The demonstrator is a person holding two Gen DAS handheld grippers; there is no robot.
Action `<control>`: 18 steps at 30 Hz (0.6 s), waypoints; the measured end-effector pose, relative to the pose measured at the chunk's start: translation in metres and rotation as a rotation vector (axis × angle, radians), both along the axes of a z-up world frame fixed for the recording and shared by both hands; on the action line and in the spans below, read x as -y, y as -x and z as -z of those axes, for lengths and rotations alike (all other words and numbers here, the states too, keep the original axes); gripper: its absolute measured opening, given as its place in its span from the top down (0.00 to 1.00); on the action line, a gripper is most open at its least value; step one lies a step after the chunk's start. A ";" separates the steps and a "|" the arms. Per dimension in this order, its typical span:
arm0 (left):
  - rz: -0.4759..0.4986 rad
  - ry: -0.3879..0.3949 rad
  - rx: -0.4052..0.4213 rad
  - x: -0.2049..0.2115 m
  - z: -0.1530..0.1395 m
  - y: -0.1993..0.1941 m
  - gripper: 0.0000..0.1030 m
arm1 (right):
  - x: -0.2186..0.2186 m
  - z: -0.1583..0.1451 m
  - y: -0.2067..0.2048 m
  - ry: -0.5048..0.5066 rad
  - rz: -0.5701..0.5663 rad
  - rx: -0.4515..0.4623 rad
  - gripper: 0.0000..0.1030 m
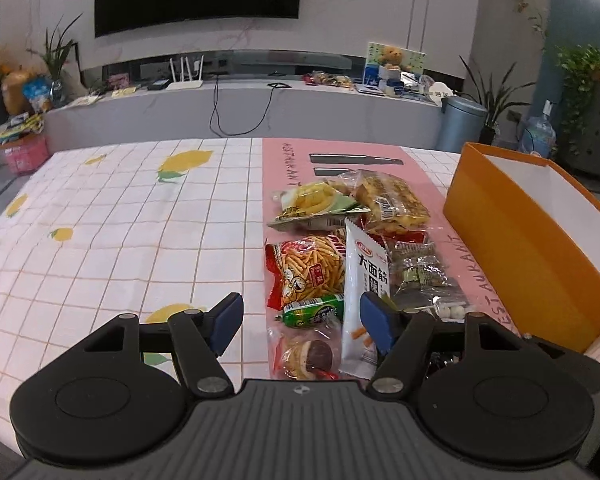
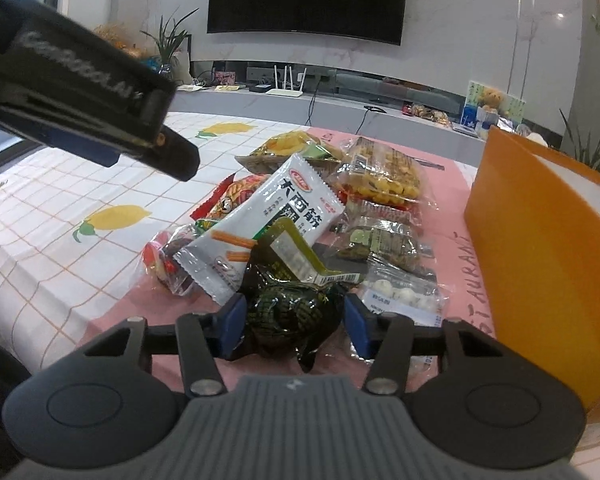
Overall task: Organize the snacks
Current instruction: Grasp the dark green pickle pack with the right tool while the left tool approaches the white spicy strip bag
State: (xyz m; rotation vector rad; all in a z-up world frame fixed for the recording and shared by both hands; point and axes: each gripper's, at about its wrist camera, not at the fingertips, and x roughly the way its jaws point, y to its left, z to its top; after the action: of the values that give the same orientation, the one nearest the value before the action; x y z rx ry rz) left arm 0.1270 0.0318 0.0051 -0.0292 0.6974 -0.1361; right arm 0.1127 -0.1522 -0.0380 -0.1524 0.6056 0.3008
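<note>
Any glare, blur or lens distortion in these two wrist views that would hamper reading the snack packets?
Left wrist view: strong fisheye bending of the table edge; white packet lettering sharp. Right wrist view: ceiling-light glare on the dark green packet between the right gripper pads; left gripper looms close and blurred.

The white snack packet [image 2: 260,228] carries three large black Chinese characters, 大面筋, under a small red oval logo too small to read, with smaller red and black print beside them that cannot be made out; the same characters show on it in the left wrist view; the pink mat [image 1: 452,256] bears thin capital lettering along its edge, readable in part as "AURANT"; another line of writing at its far end is too distorted to read; a barcode label [image 1: 392,208] sits on the clear cracker bag, digits illegible.
</note>
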 end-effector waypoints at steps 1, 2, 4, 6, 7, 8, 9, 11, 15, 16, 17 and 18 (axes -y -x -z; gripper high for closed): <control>-0.004 0.010 -0.005 -0.001 0.000 -0.001 0.24 | 0.000 -0.002 0.002 0.003 0.001 -0.003 0.49; -0.006 0.014 -0.009 -0.002 0.001 -0.001 0.24 | 0.001 -0.004 0.004 0.013 0.002 -0.015 0.49; -0.012 0.009 -0.014 -0.003 0.002 -0.002 0.24 | 0.002 -0.005 0.008 0.037 -0.001 -0.049 0.49; -0.024 0.002 -0.018 -0.003 0.004 -0.003 0.24 | 0.006 -0.008 0.011 0.027 0.004 -0.064 0.49; -0.028 0.003 -0.021 -0.003 0.005 -0.003 0.24 | 0.008 -0.009 0.010 0.017 0.009 -0.074 0.49; -0.028 0.004 -0.024 -0.003 0.006 -0.003 0.24 | 0.010 -0.009 0.009 0.000 0.019 -0.090 0.48; -0.028 0.007 -0.028 -0.003 0.006 -0.003 0.24 | 0.012 -0.010 0.007 -0.020 0.030 -0.106 0.48; -0.025 0.006 -0.032 -0.002 0.007 -0.004 0.24 | 0.015 -0.008 0.004 -0.047 0.044 -0.121 0.46; -0.028 -0.003 -0.046 -0.001 0.011 -0.005 0.24 | 0.009 -0.001 0.002 -0.026 0.031 -0.093 0.39; -0.031 -0.001 -0.052 -0.002 0.011 -0.005 0.24 | 0.005 0.002 0.003 -0.004 0.022 -0.075 0.38; -0.032 0.003 -0.056 -0.002 0.012 -0.005 0.24 | 0.001 0.002 0.004 0.015 0.018 -0.062 0.38; -0.034 0.006 -0.059 -0.003 0.012 -0.005 0.24 | -0.002 0.003 0.005 0.032 0.016 -0.049 0.37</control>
State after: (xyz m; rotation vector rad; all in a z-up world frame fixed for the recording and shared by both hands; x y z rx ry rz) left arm 0.1321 0.0344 -0.0072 -0.0509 0.7553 -0.1052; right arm 0.1082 -0.1499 -0.0414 -0.1710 0.6602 0.2802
